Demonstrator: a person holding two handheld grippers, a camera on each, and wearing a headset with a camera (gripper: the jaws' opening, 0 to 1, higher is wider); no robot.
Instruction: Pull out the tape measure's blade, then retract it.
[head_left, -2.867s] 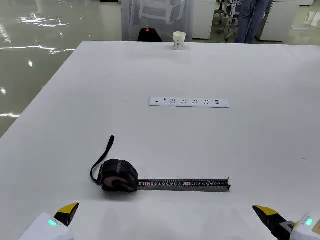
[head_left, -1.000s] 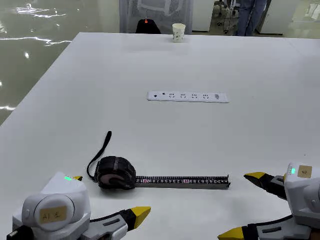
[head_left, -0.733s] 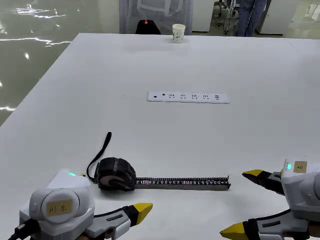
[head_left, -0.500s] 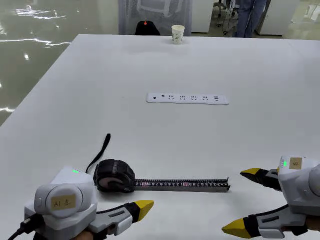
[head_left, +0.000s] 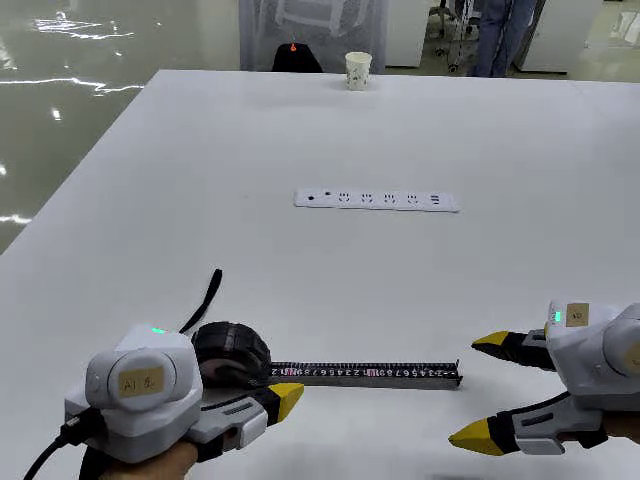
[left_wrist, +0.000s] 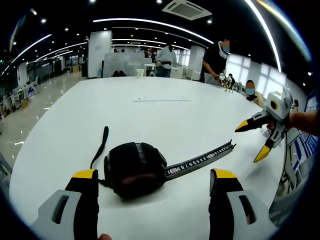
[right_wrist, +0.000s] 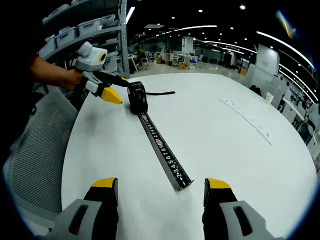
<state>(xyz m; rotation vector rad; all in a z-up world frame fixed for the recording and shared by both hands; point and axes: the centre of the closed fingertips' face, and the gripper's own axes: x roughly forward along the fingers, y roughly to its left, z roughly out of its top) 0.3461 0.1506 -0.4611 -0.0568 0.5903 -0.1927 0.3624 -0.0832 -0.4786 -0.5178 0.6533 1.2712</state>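
The tape measure (left_wrist: 135, 167) lies on the table (head_left: 420, 120), its case between and just ahead of the wide-open jaws of the left gripper (left_wrist: 153, 176), not yet held. The blade (right_wrist: 162, 145) is out, its hook just ahead of the right gripper (right_wrist: 160, 183), whose jaws also stand open. Centre the left jaws squarely across the case before closing, then steady the hook; the lock may be set.

One tape measure (head_left: 236, 350), one power strip (head_left: 377, 200), one paper cup (head_left: 357, 70) and two tongs, left tongs (left_wrist: 153, 175) and right tongs (head_left: 480, 388), on one white surface (head_left: 420, 130).
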